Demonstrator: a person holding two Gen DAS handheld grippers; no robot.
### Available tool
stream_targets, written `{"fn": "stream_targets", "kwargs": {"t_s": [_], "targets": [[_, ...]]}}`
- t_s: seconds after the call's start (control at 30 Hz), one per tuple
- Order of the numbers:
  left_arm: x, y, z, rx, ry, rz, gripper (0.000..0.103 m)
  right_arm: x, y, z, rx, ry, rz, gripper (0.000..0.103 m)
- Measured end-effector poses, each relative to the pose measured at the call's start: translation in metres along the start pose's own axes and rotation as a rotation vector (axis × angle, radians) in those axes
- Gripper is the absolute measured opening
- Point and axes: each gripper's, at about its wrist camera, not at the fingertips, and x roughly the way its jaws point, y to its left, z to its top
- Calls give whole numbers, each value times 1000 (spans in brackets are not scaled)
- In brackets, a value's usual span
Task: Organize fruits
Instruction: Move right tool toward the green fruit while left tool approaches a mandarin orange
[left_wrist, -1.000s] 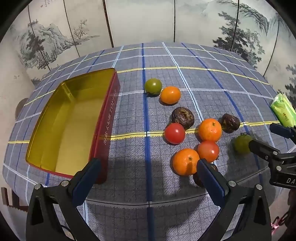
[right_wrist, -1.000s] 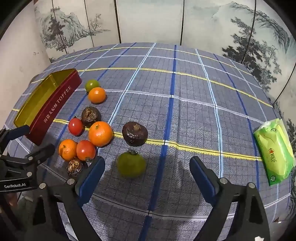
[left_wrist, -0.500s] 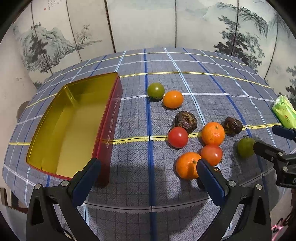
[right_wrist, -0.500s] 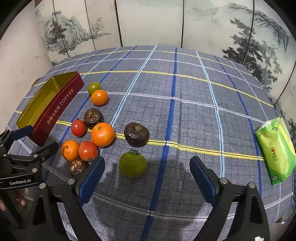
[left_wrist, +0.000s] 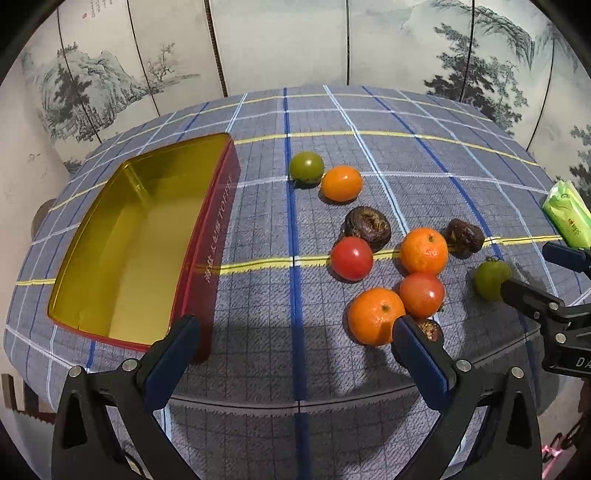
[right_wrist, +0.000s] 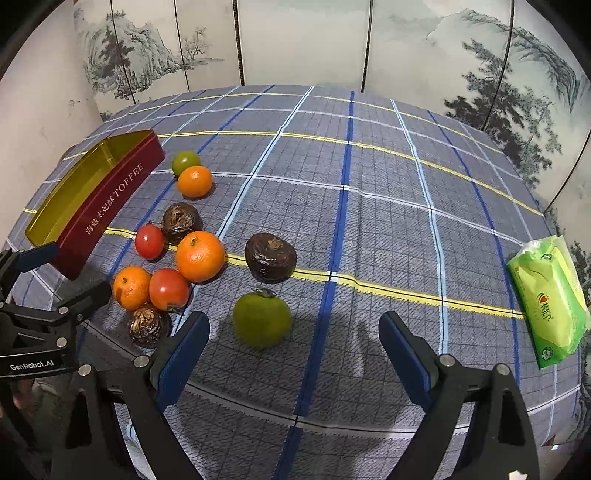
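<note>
Several fruits lie loose on the plaid tablecloth: oranges (left_wrist: 375, 316), red tomatoes (left_wrist: 351, 258), green tomatoes (right_wrist: 261, 319) and dark wrinkled fruits (right_wrist: 270, 257). An empty red tin with a gold inside (left_wrist: 122, 254) stands at the left; it also shows in the right wrist view (right_wrist: 110, 199). My left gripper (left_wrist: 295, 341) is open and empty above the near table edge, right of the tin. My right gripper (right_wrist: 294, 341) is open and empty, just behind the near green tomato. The right gripper also shows at the right of the left wrist view (left_wrist: 546, 280).
A green pack of wipes (right_wrist: 549, 297) lies at the table's right edge. A painted folding screen (right_wrist: 303, 40) stands behind the table. The round table's near edge (left_wrist: 295, 400) curves just ahead of both grippers.
Both grippers have drawn back and risen a little, so the table and fruits sit lower in both views. Nothing was grasped and no fruit moved.
</note>
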Motion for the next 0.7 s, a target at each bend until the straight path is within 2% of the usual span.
{"fn": "stream_targets", "kwargs": {"t_s": [0.13,0.53,0.7], "targets": [[5,1,-1,-15,34,1,102,1,1,0,-4,2,-12,91],[10,3,-3,-34,53,12,102,9,3,-6,-10,40,13,90],[9,5,-5,-40,49,14,102,8,4,-6,-13,33,21,80]]}}
